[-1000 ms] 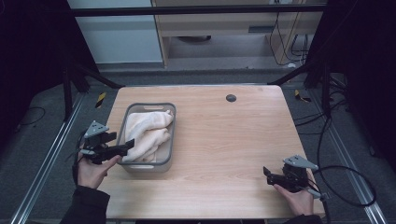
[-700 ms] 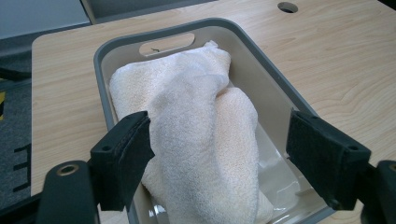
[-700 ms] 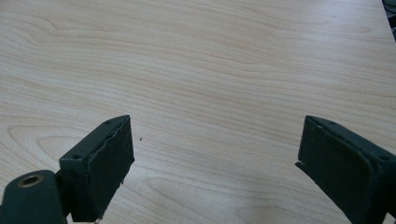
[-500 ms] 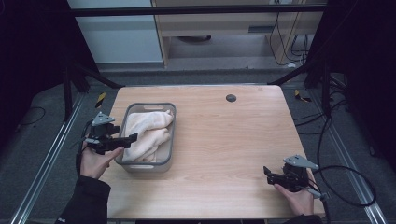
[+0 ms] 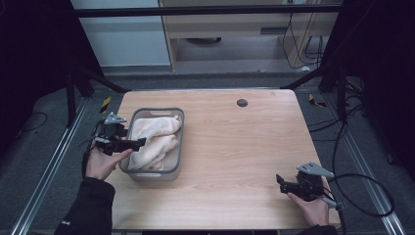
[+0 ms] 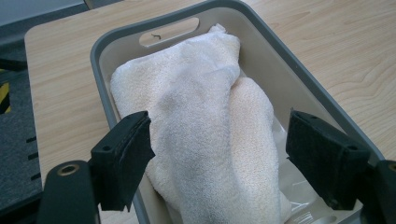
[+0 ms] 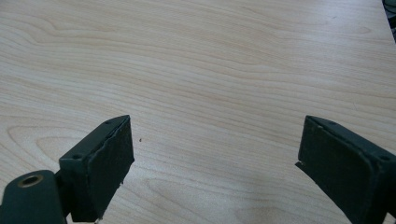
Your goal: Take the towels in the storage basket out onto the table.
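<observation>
L gripper (image 5: pixel 133 144), jaws spread wide, has been moved fwd over the grey basket (image 5: pixel 179 142) w/ its cream towel (image 5: pixel 154 139), so a grab looks imminent; R gripper (image 5: pixel 283 182), also spread, is parked on the table (image 5: pixel 235 147).

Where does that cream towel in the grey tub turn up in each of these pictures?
High view: the towel lies left of centre, in the grey tub, beside the left gripper.
Left gripper view: the towel is central, between the open jaws.
Right gripper view: bare wooden table, no towel.
Shared landmark: the tub's handle slot.
</observation>
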